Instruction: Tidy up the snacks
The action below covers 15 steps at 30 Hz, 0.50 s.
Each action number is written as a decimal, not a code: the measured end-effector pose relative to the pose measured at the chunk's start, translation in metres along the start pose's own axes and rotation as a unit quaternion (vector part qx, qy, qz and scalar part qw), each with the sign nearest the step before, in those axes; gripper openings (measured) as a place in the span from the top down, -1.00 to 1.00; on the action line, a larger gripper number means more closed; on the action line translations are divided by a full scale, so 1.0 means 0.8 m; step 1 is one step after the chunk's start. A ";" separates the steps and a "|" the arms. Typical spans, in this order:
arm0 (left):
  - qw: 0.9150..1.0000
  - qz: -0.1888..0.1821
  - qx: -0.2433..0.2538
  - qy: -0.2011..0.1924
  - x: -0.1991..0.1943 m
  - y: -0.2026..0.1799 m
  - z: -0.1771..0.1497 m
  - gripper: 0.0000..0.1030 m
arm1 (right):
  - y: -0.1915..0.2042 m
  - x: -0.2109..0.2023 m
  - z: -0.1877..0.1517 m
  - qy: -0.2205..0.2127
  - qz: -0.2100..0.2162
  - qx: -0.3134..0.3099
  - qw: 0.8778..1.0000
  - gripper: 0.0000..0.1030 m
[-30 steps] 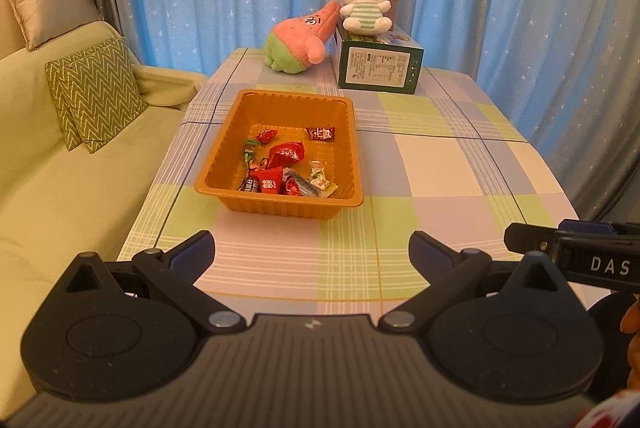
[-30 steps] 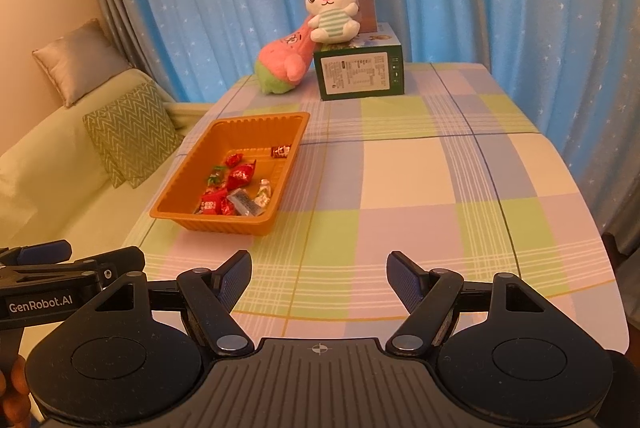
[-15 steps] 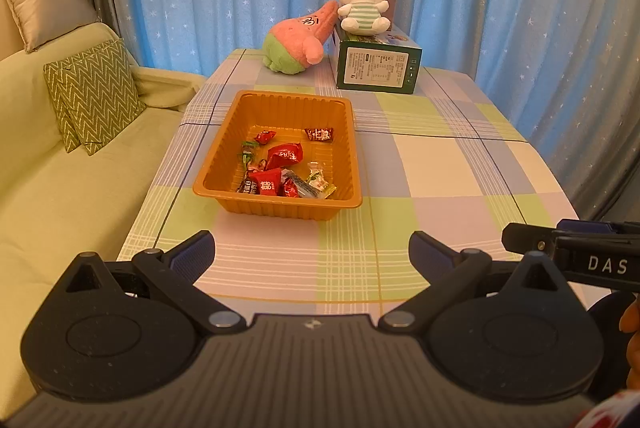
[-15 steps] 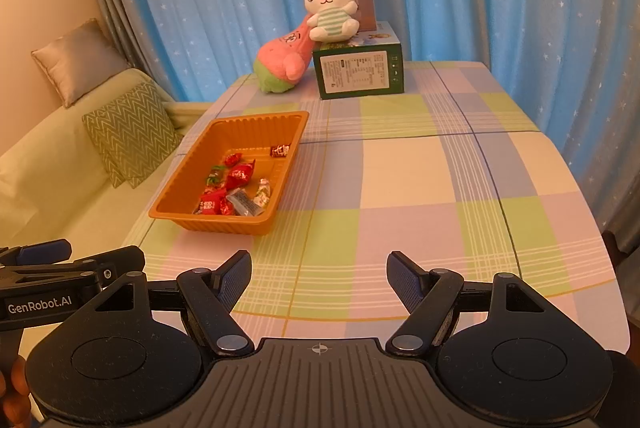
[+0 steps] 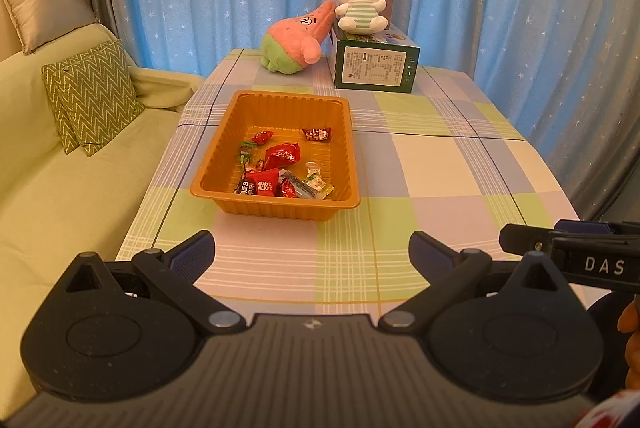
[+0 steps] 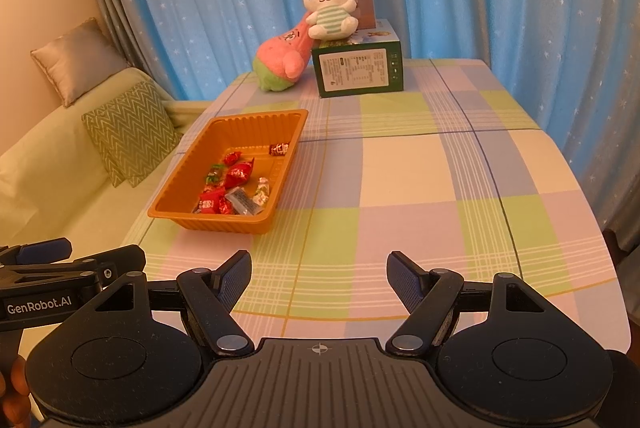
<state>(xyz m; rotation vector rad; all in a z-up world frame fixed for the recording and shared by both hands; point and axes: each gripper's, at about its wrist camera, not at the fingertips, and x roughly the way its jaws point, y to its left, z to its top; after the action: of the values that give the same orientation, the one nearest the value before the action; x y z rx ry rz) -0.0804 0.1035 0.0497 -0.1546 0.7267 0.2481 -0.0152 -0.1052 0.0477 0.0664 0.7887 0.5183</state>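
An orange plastic tray (image 5: 240,115) stands on the left half of the checked table and holds several wrapped snacks (image 5: 282,155), mostly red. It also shows in the right wrist view (image 6: 260,117) with the snacks (image 6: 238,173) inside. My left gripper (image 5: 312,254) is open and empty, held over the table's near edge, short of the tray. My right gripper (image 6: 319,278) is open and empty over the near edge, to the right of the tray. Each gripper shows at the edge of the other's view.
A green box (image 5: 376,65) with a white bunny plush (image 5: 360,3) on top and a pink plush (image 5: 296,39) beside it stand at the table's far end. A couch with cushions (image 5: 88,99) lies left. Blue curtains hang behind.
Both grippers have drawn back and risen slightly, so the tray looks a little farther off. Both stay open and empty.
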 end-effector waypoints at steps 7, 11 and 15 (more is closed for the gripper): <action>1.000 0.000 0.000 0.000 0.000 0.000 0.000 -0.99 | -0.002 0.003 -0.002 0.002 0.000 0.000 1.000 -0.45; 1.000 0.000 0.000 0.000 0.000 0.000 -0.001 -0.99 | -0.001 0.004 -0.003 0.002 0.000 0.001 1.000 -0.45; 1.000 0.000 0.000 0.001 0.001 0.000 0.000 -0.99 | -0.002 0.004 -0.003 0.003 0.000 0.001 1.000 -0.45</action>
<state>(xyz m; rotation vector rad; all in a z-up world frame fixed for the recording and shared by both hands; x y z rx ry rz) -0.0802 0.1031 0.0492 -0.1549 0.7279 0.2482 -0.0146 -0.1051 0.0434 0.0680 0.7947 0.5181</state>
